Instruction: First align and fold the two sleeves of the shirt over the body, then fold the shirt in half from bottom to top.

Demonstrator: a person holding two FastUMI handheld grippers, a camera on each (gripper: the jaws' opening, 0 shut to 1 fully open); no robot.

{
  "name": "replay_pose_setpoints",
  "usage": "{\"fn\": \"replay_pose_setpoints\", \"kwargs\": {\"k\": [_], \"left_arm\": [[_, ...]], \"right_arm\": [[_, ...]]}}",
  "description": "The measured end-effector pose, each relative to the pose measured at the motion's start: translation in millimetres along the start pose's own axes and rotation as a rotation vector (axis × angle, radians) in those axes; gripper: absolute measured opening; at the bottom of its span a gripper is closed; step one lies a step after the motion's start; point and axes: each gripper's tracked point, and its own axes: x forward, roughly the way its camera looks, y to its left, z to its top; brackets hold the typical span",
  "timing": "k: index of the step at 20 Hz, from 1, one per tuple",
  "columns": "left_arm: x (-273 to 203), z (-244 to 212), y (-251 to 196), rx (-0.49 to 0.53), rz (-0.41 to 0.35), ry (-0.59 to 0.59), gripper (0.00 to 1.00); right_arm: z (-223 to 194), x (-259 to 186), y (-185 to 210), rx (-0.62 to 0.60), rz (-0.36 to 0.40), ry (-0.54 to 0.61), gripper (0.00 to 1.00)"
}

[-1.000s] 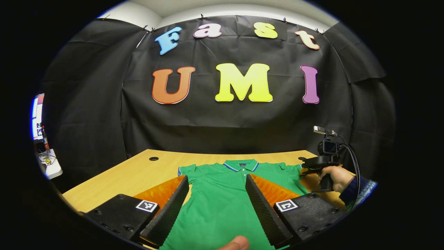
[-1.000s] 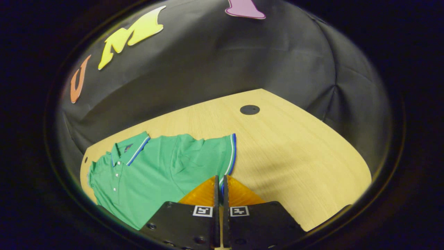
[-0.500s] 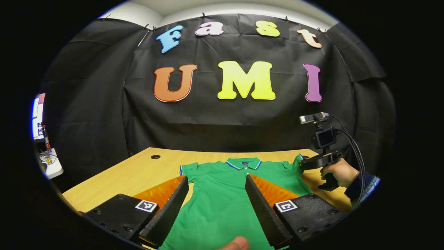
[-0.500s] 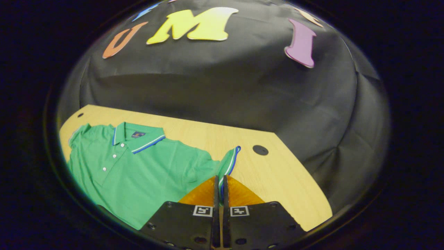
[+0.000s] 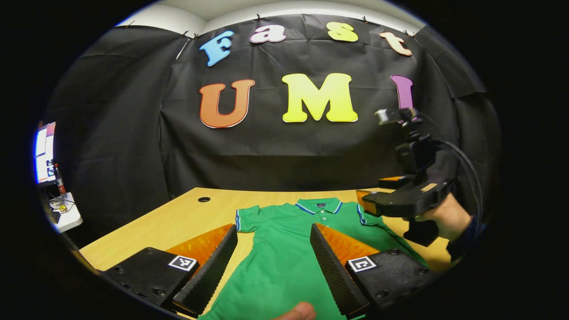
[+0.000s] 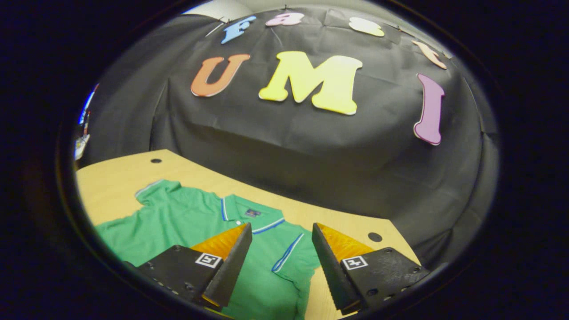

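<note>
While sleeve (image 6: 289, 255) lies folded, right gripper (image 6: 281, 231) fingers apart

Booth dim overall; illumination from above, falling mainly on table (image 5: 178, 218). Wall cloth absorbs light, near-black toward sides. Shirt (image 5: 284, 258) evenly lit in left gripper view, colours saturated, no glare. Strong fisheye distortion: table edge curves, straight lines bow near rim. Right gripper (image 5: 369, 206) motion-blurred in left gripper view. Right gripper view softer, darker at left edge; shirt (image 6: 178, 222) there slightly smeared. Bright screen (image 5: 44, 151) overexposed at far left
</note>
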Motion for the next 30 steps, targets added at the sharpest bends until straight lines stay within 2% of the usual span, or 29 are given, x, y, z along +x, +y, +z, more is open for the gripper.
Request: {"fn": "replay_pose_setpoints", "kwargs": {"k": [1,3,4,5,7,9,11,13,15,17,20,23,25,28,30], "left_arm": [[3.1,-3.5,3.2,0.004,0.020,0.007,1.00],[7.7,-12.1,6.3,0.008,0.046,0.033,1.00],[8.7,-13.0,5.3,0.005,0.048,0.034,0.83],[7.1,-10.9,7.2,0.005,0.055,0.031,1.00],[10.1,-2.0,14.7,0.024,0.076,-0.011,1.00],[20.5,3.4,31.1,0.004,0.123,-0.033,1.00],[31.4,4.3,26.2,-0.046,0.096,-0.003,1.00],[50.9,11.7,25.5,-0.060,0.075,0.028,1.00],[80.2,14.1,37.5,-0.036,0.101,0.074,1.00],[112.8,7.5,43.5,-0.068,0.113,0.140,1.00],[161.8,-11.2,54.4,-0.117,0.102,0.247,1.00],[206.0,-44.3,73.0,-0.194,0.135,0.369,1.00],[234.2,-62.3,77.0,-0.236,0.096,0.409,1.00],[265.3,-86.1,90.1,-0.233,0.094,0.435,1.00],[273.9,-99.8,90.9,-0.220,0.079,0.462,0.95]], "right_arm": [[10.3,-15.7,-0.1,0.015,0.004,-0.027,0.97],[21.4,-41.7,-3.4,0.034,0.012,-0.060,0.95],[25.3,-57.6,-5.9,0.050,0.011,-0.077,0.95],[26.7,-71.7,-6.6,0.066,0.020,-0.089,0.95],[24.2,-100.3,-10.8,0.098,0.030,-0.100,0.93],[15.9,-125.6,-12.3,0.148,0.051,-0.106,0.95],[5.8,-146.6,-18.4,0.169,0.058,-0.128,0.95],[-8.7,-164.9,-23.8,0.140,0.065,-0.128,0.95],[-20.3,-182.6,-26.4,0.121,0.086,-0.124,0.97],[-31.5,-196.3,-28.9,0.153,0.115,-0.113,0.95],[-52.8,-205.7,-38.2,0.196,0.143,-0.080,0.95],[-72.7,-203.5,-32.3,0.227,0.202,-0.053,0.97],[-85.2,-199.3,-29.9,0.236,0.226,-0.024,0.95],[-92.4,-197.1,-23.7,0.230,0.262,-0.028,0.96],[-97.1,-195.2,-26.1,0.220,0.264,-0.035,0.95]]}}
